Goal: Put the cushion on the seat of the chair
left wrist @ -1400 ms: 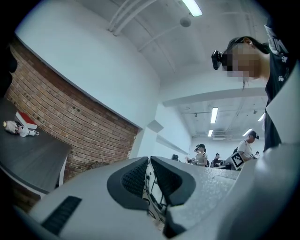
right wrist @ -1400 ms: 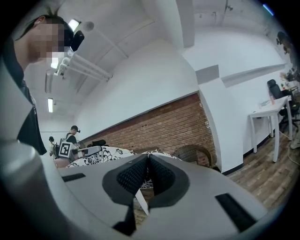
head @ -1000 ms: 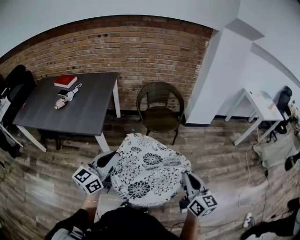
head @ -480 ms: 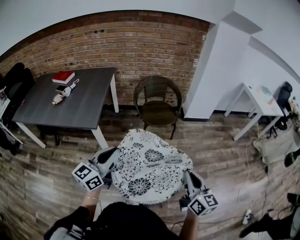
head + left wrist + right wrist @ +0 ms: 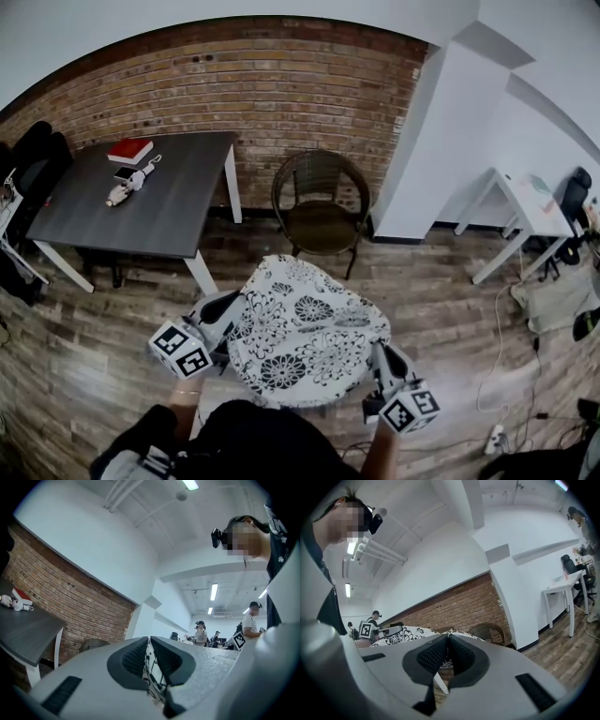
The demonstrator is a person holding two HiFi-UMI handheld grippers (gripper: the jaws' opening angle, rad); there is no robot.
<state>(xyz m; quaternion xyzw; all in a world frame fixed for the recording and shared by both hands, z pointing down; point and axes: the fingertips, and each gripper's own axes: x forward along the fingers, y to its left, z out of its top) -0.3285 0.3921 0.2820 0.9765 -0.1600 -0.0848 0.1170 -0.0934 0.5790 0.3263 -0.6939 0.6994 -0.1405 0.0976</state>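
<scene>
- Since a second earlier, the cushion [image 5: 305, 337] and both grippers had shifted only slightly in the head view, and the cushion was still held up in front of the person, short of the chair [image 5: 321, 217].
- The left gripper [image 5: 228, 307] was clenched on the cushion's left edge; its own view showed black-and-white patterned fabric pinched between the dark ribbed pads.
- The right gripper [image 5: 378, 354] was clamped on the cushion's right edge, its pads pressed almost together on a thin fold of the fabric.
- The cushion, white with a black floral print, hung roughly flat between the two grippers, above the wood floor [image 5: 441, 300] and clear of it.
- The wicker chair stood beyond the cushion, against the brick wall [image 5: 234, 84], with its seat bare.
- A dark table [image 5: 178, 220] stood to the left of the chair, with a red book [image 5: 129, 151] and a small white object [image 5: 127, 187] near its far end.
- A white table [image 5: 511, 192] stood well off to the right, past the white pillar [image 5: 436, 150].
</scene>
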